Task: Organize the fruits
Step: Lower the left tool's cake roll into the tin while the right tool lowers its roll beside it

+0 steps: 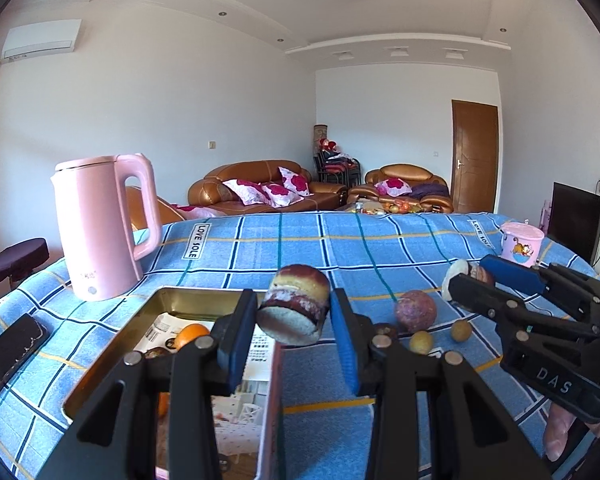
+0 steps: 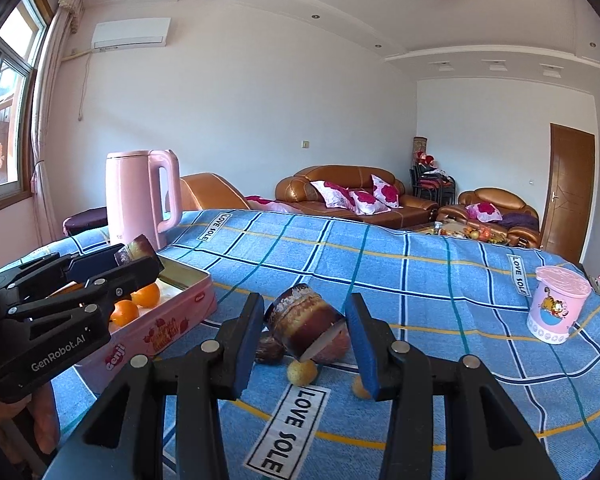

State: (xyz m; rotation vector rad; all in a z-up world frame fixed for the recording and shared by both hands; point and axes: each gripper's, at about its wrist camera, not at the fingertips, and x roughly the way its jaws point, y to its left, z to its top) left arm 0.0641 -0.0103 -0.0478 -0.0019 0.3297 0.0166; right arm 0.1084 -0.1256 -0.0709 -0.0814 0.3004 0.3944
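Fruits are partly sorted: oranges (image 2: 146,295) lie in the tin (image 2: 188,300) at left; each gripper, left (image 1: 294,330) and right (image 2: 306,336), clamps one cut piece; small ones (image 2: 301,372) remain.

Tin (image 1: 172,300) near end hidden under left gripper (image 1: 294,330); small dark fruit (image 2: 269,350) below right gripper's (image 2: 306,338) jaws half-covered by left pad, kind unclear; phone (image 1: 10,354) left of jaws partly cut off

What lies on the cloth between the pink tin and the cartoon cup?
In the right wrist view, between the pink tin and cartoon cup lie small loose fruits on the blue checked cloth.
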